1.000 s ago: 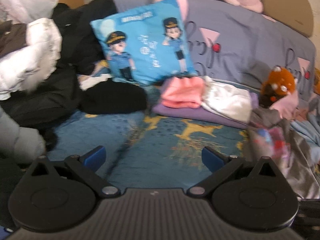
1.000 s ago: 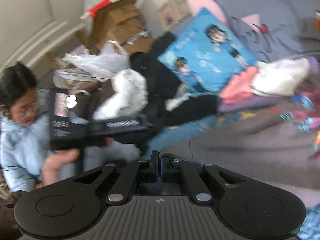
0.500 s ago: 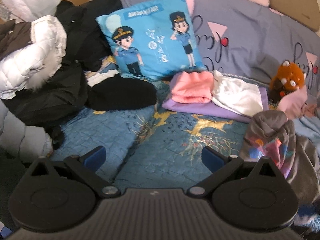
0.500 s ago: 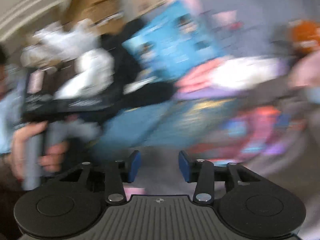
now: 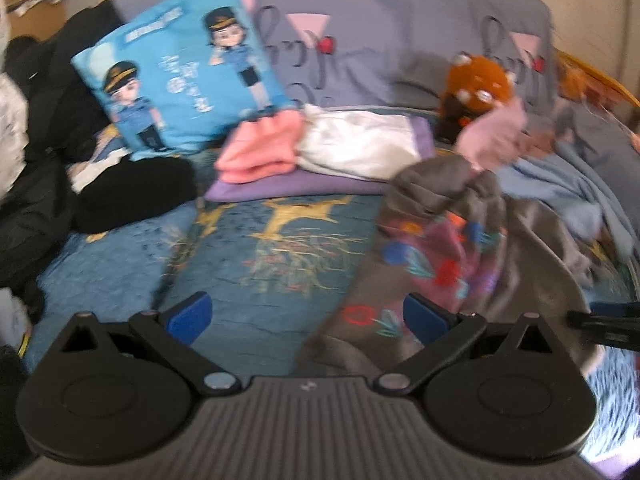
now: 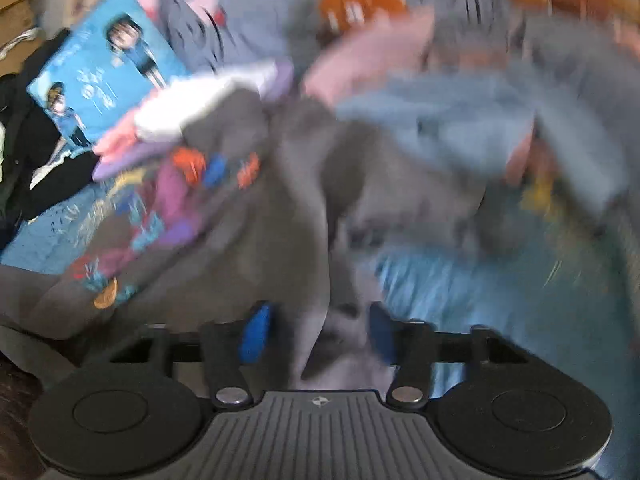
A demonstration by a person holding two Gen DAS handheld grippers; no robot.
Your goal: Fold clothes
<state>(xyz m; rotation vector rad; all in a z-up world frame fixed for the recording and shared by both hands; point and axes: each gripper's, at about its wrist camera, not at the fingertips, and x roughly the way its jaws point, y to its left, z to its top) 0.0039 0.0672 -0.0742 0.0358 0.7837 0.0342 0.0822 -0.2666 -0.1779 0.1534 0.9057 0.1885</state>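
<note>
Grey garment (image 5: 472,240) with a bright floral print lies crumpled on the blue patterned bed cover (image 5: 256,264), in front of a folded stack of pink, white and purple clothes (image 5: 320,160). Left gripper (image 5: 306,316) hovers with its fingers wide apart, nothing between them. Right gripper (image 6: 316,332) has its fingers closing around a grey fold of the garment; heavy blur hides whether the pads press on it. Behind, a blue cartoon cushion (image 5: 180,64) leans upright.
</note>
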